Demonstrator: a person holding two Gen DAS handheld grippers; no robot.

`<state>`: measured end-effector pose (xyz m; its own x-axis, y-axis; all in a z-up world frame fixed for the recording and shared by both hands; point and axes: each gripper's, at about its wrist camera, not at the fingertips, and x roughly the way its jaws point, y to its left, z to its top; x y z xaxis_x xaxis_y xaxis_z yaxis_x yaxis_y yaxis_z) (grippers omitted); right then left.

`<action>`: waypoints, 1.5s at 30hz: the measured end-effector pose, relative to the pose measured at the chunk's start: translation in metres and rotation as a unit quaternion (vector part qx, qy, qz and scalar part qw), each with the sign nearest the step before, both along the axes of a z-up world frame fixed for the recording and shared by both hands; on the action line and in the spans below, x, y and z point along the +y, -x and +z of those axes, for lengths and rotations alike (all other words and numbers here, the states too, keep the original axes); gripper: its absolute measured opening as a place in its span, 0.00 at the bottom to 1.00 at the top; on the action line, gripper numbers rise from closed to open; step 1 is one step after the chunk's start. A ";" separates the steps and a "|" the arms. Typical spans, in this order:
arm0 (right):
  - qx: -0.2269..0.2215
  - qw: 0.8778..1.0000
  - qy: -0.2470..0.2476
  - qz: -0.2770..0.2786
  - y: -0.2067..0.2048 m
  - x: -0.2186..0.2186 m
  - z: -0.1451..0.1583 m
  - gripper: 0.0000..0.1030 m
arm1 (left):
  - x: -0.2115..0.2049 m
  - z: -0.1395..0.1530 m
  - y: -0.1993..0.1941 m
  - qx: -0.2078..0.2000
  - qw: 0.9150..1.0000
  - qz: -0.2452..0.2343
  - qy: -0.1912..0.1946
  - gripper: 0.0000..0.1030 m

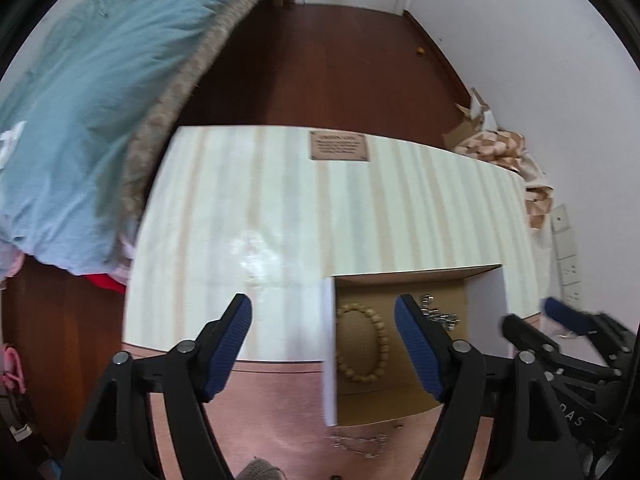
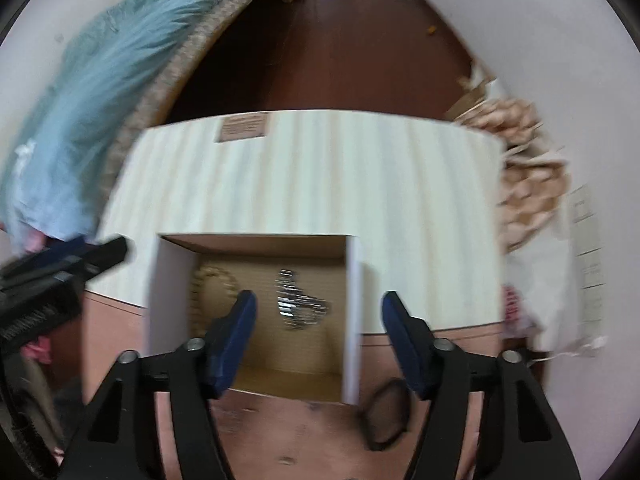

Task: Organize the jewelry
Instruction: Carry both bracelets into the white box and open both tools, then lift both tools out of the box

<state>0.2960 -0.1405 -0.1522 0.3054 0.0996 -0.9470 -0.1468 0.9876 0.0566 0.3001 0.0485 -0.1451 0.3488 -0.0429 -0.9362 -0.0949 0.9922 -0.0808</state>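
An open cardboard box (image 1: pixel 486 292) (image 2: pixel 172 280) with white outer walls sits on the table near its front edge. Inside lie a tan beaded bracelet (image 1: pixel 378 344) (image 2: pixel 214 276) and a silver chain piece (image 1: pixel 438 312) (image 2: pixel 298 304). My left gripper (image 1: pixel 324 340) is open and empty, hovering over the box's left wall. My right gripper (image 2: pixel 318 336) is open and empty, above the box's right half; it also shows in the left wrist view (image 1: pixel 560 316). A thin chain (image 1: pixel 360 442) lies on the pink mat in front of the box. A dark ring-shaped band (image 2: pixel 386 416) lies by the box's front right corner.
The striped table (image 1: pixel 280 208) carries a small brown plaque (image 1: pixel 339 146) at its far edge. A bed with a blue blanket (image 1: pixel 80 100) stands left. Crumpled paper and cardboard (image 1: pixel 500 148) lie at the right by the wall. A pink mat (image 1: pixel 272 408) covers the near table part.
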 end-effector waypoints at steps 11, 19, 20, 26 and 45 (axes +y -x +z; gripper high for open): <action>-0.007 0.999 0.050 -0.008 0.044 -0.001 -0.019 0.96 | -0.007 -0.007 0.046 -0.026 0.998 0.010 -0.063 0.99; -0.022 0.999 0.041 -0.024 0.061 -0.004 -0.009 0.96 | -0.012 0.003 0.067 -0.034 0.997 0.012 -0.064 0.99; -0.024 0.999 0.039 -0.026 0.063 -0.004 -0.006 0.96 | -0.012 0.006 0.071 -0.036 0.997 0.012 -0.064 0.99; -0.048 0.998 0.038 -0.031 0.084 -0.007 0.016 0.96 | -0.014 0.024 0.092 -0.056 0.995 0.017 -0.075 0.99; -0.140 0.989 0.026 -0.040 0.169 -0.007 0.102 0.96 | -0.017 0.093 0.178 -0.120 0.990 0.015 -0.079 0.99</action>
<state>0.1270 -0.1476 -0.0497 0.5609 0.0184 -0.8277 -0.0705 0.9972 -0.0256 0.1218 0.0314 -0.0517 0.5611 0.1104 -0.8204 -0.1215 0.9913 0.0503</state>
